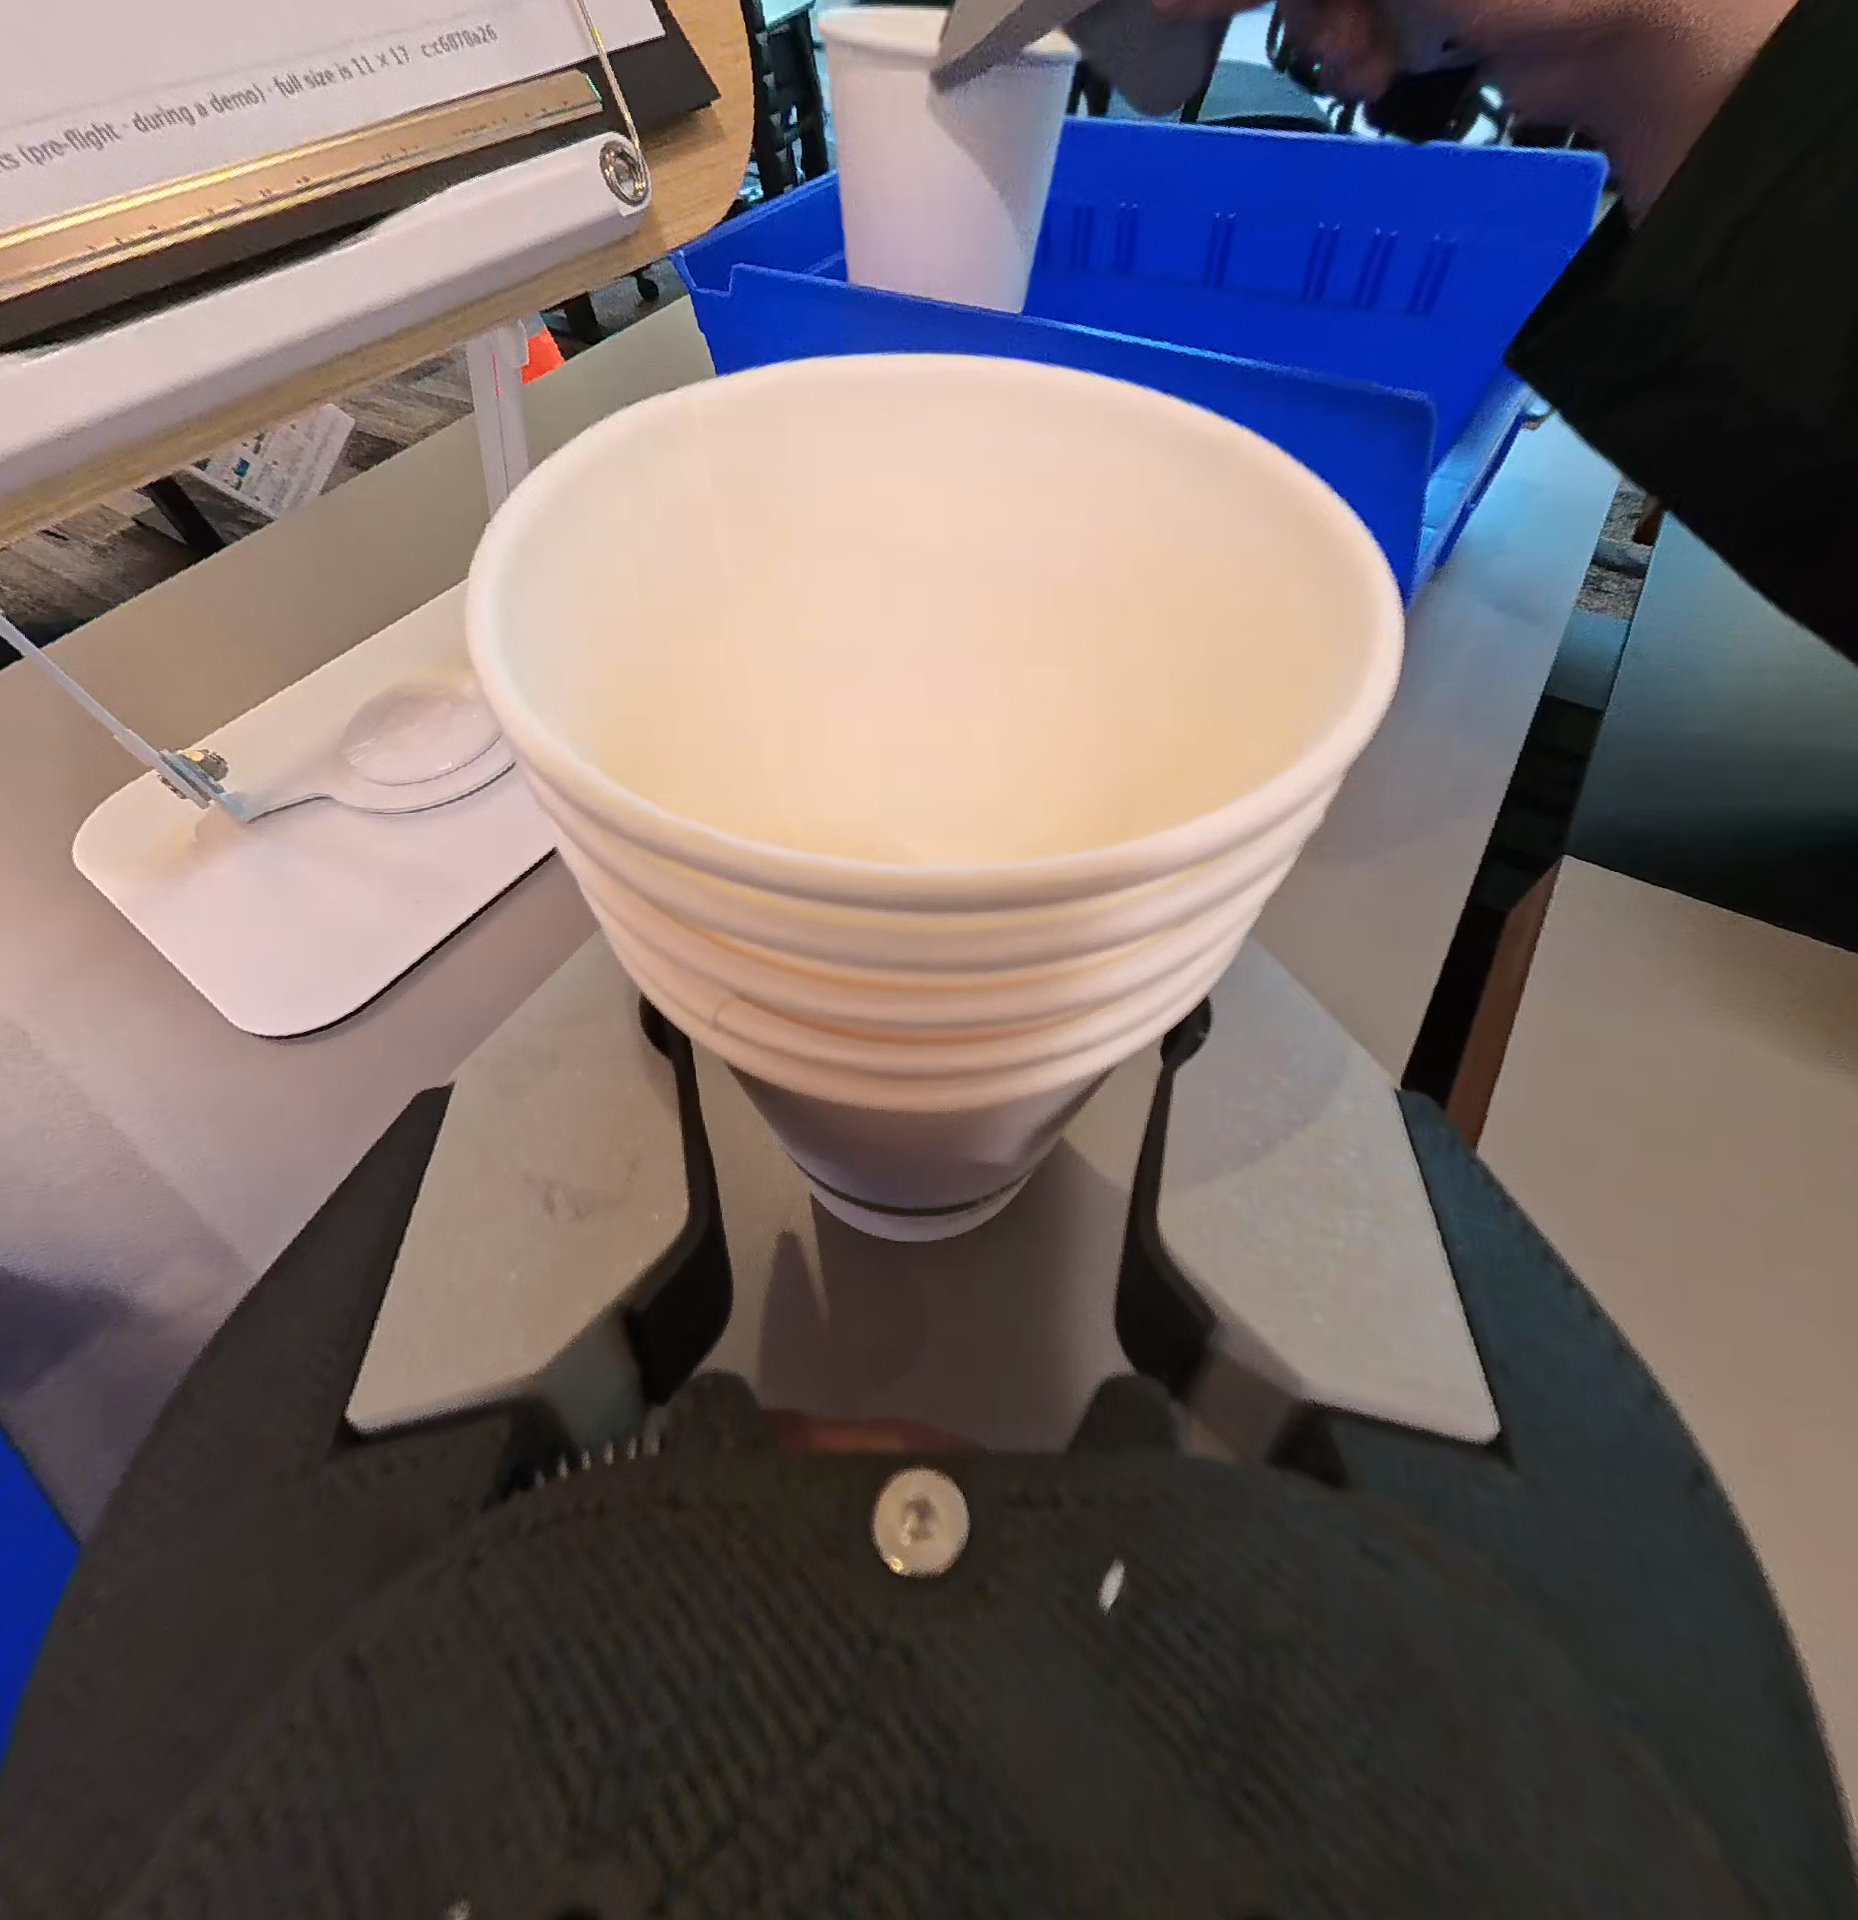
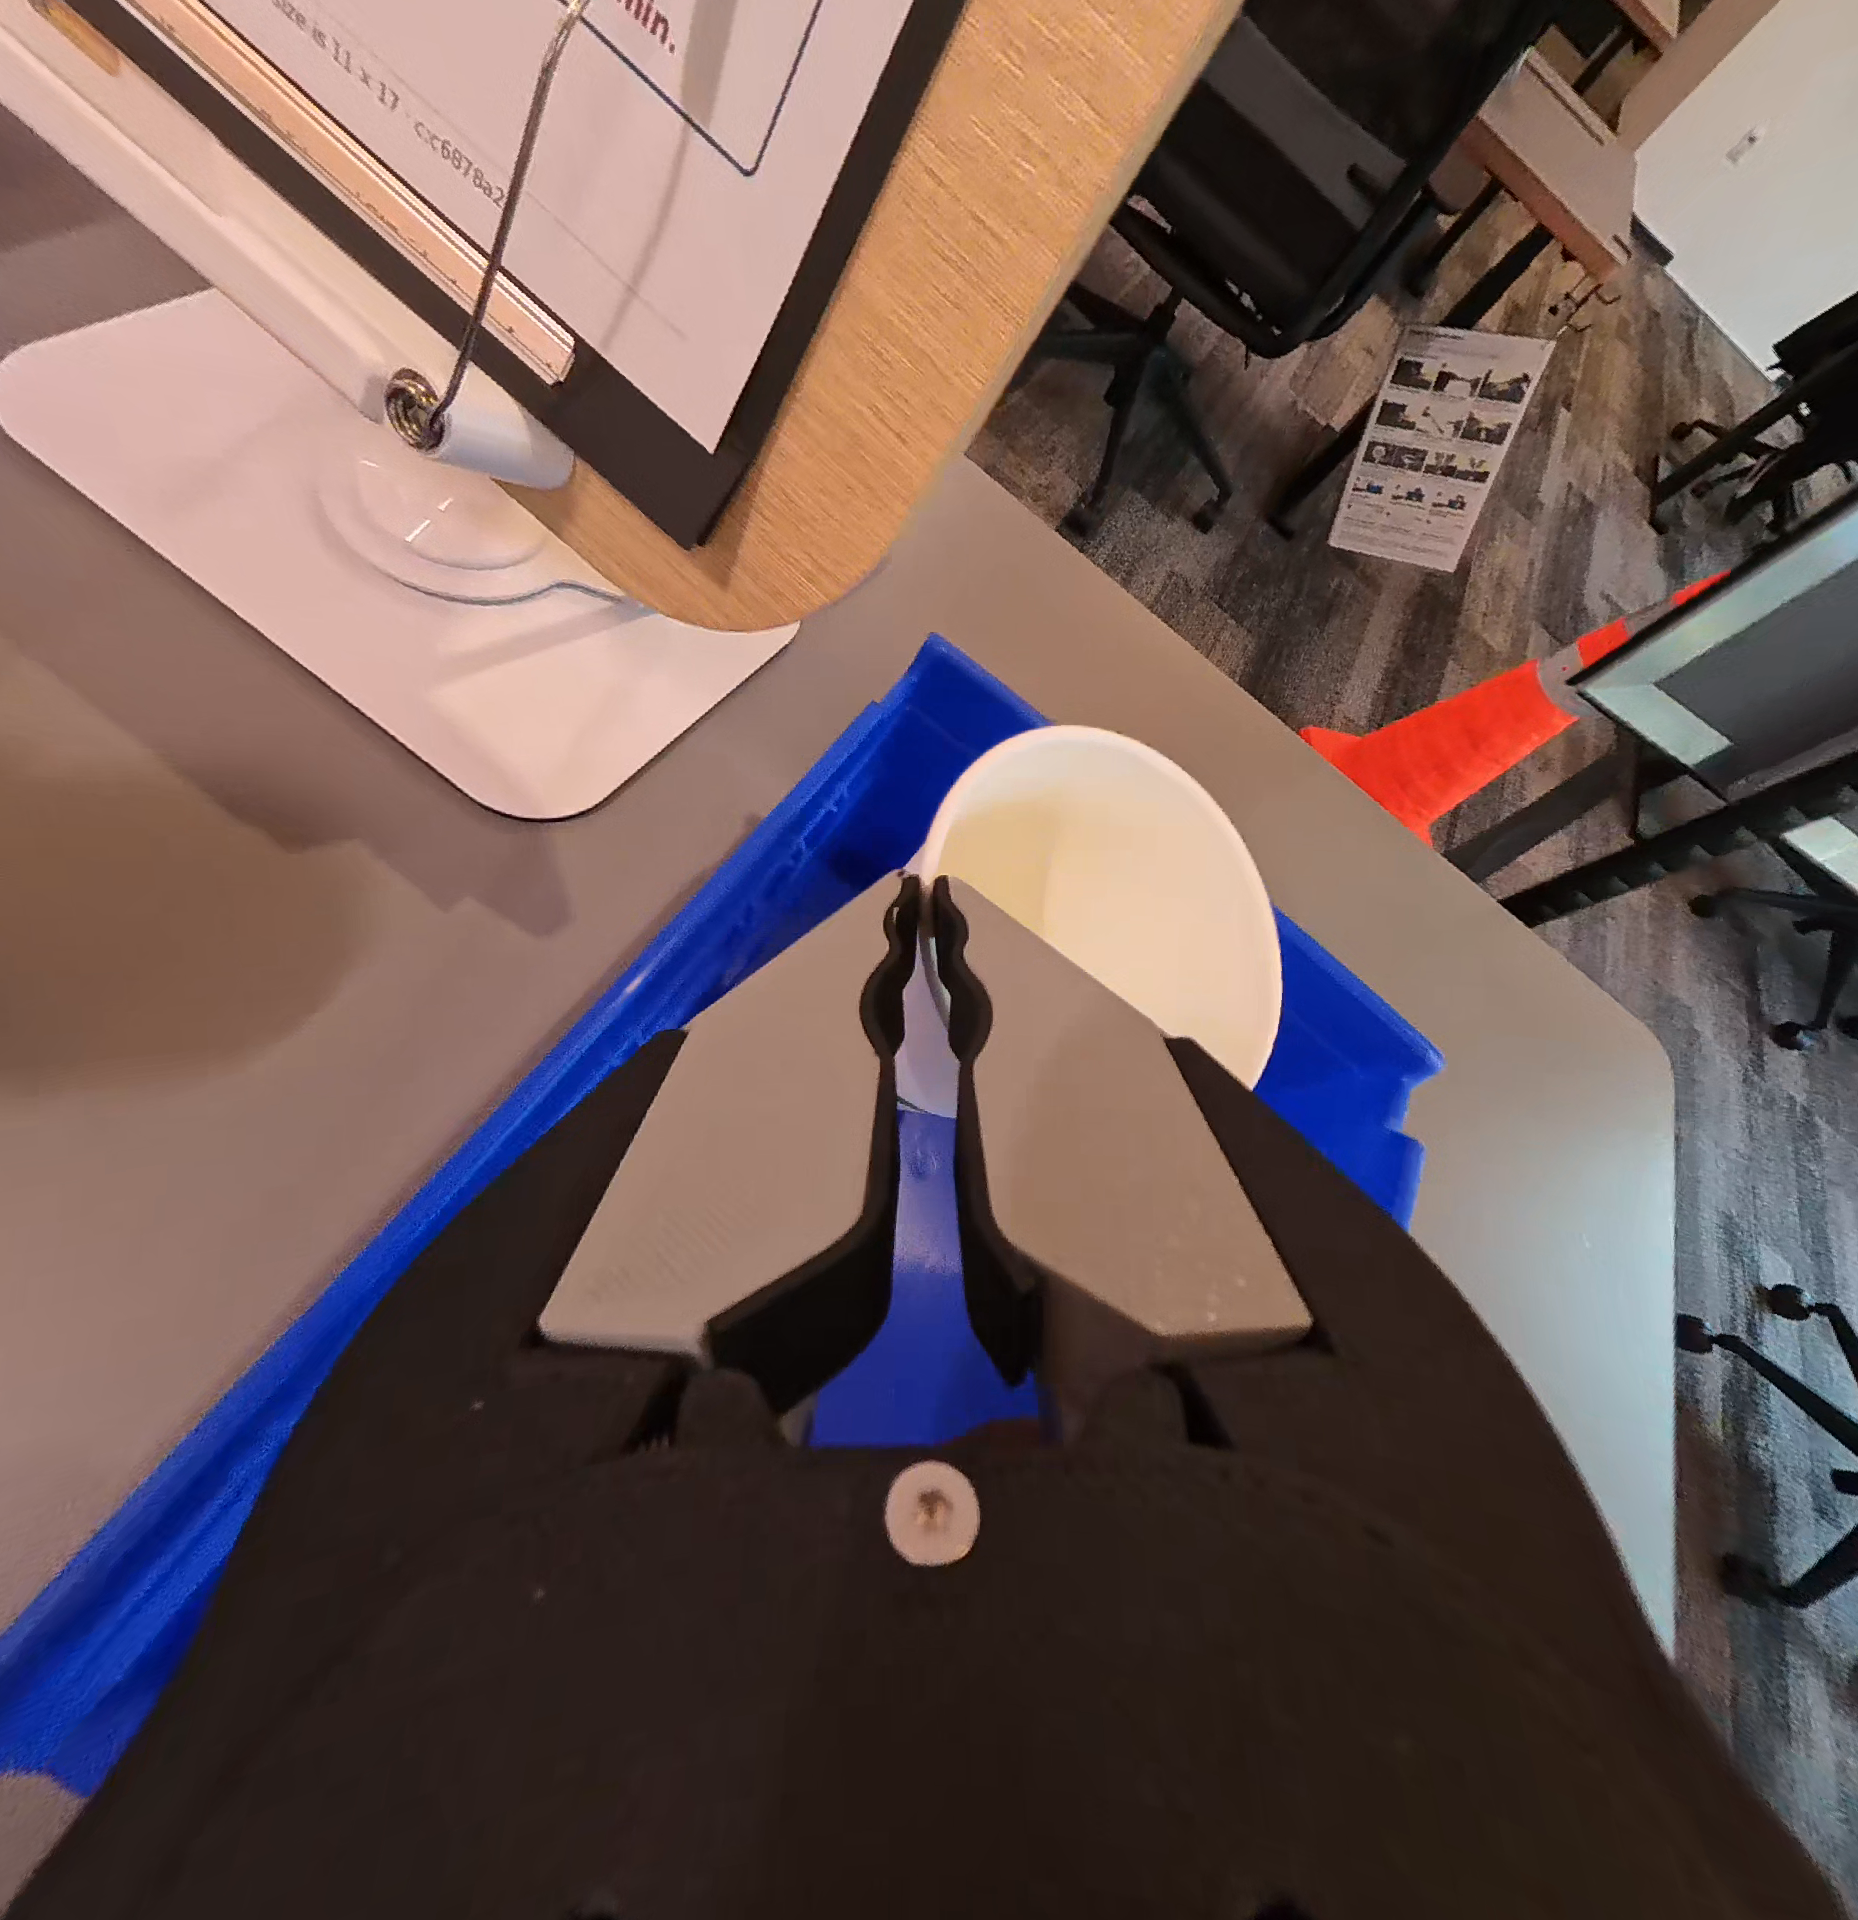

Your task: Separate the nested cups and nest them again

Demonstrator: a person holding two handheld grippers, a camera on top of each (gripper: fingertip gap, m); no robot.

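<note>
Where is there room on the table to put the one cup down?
Bare grey table lies between the white stand base and the blue bin. Around the stack of cups it is crowded. The single cup hangs over the bin.

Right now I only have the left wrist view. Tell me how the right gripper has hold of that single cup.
Observer: The right gripper is shut on the single cup at its rim, with one finger inside the mouth and one outside.
Operator: My left gripper holds the cup stack. Say where that cup is over the bin.
Observer: It is at the blue bin's far corner, close to the table's edge.
</note>
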